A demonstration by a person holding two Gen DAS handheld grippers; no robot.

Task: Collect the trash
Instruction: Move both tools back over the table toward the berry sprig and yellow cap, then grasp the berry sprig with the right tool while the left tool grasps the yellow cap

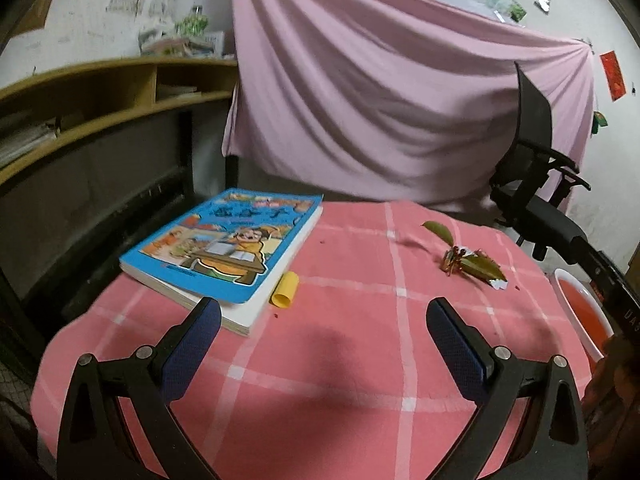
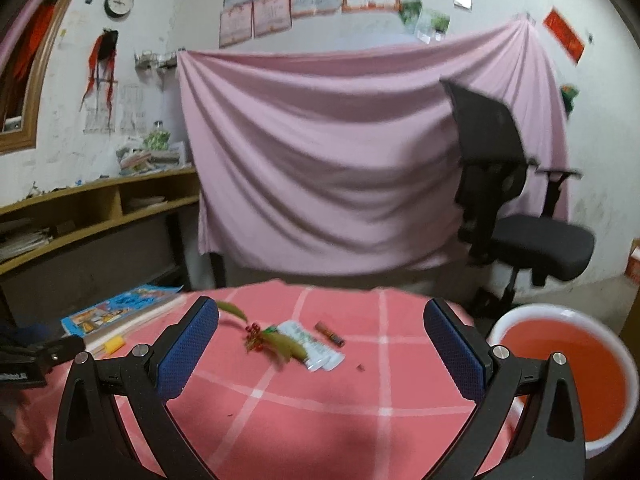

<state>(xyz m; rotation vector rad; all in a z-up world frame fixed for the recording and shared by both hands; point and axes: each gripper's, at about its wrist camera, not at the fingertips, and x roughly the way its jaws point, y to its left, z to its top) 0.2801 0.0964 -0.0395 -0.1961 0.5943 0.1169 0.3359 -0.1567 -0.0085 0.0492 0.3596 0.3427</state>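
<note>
On the pink checked tablecloth [image 1: 340,360] lies trash: a rolled yellow paper [image 1: 285,289] beside a book, and a pile of green leaves with red berries [image 1: 466,262] on a white wrapper. In the right wrist view the leaves and berries [image 2: 260,338], the white wrapper [image 2: 316,346] and a small brown stick [image 2: 329,333] lie ahead, and the yellow paper [image 2: 113,345] lies at the left. My left gripper [image 1: 324,316] is open and empty above the cloth. My right gripper [image 2: 321,316] is open and empty, a little short of the pile.
A blue comic book [image 1: 224,240] lies on the table's left side. A white basin with a red inside [image 2: 568,368] stands to the right of the table. A black office chair [image 2: 508,200] and a draped pink sheet [image 2: 320,160] stand behind. Wooden shelves [image 1: 80,104] are at the left.
</note>
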